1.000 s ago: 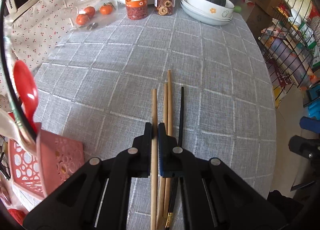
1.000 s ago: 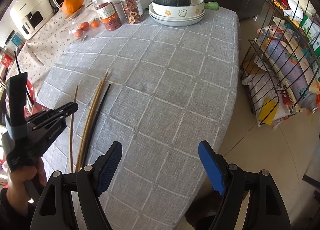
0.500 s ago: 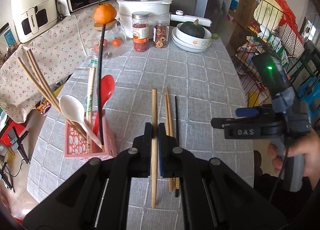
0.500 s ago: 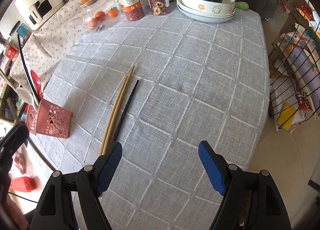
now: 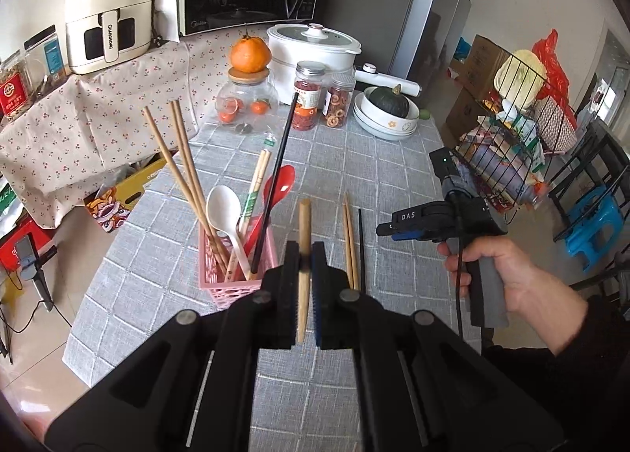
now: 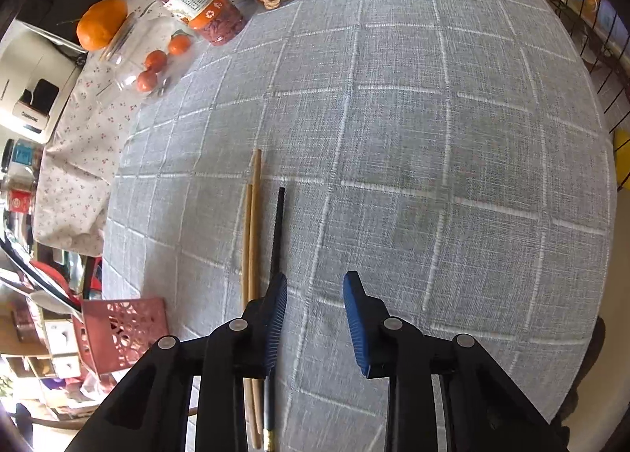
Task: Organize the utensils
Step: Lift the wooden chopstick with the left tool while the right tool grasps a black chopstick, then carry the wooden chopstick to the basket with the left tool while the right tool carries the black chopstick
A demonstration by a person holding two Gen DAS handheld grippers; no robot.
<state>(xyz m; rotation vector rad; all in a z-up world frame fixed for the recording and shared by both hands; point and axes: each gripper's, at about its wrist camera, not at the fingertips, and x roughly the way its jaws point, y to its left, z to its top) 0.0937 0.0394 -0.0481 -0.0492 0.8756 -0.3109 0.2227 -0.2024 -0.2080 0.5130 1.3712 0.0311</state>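
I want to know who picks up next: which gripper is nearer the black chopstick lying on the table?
Right. The right gripper hangs open just above the black chopstick, which lies beside its left finger. The left gripper is raised off the table, shut on a wooden chopstick.

One wooden chopstick (image 5: 303, 255) hangs lifted, just right of the pink basket (image 5: 220, 278). Two wooden chopsticks (image 6: 252, 231) and a black chopstick (image 6: 277, 231) lie parallel on cloth right of it.
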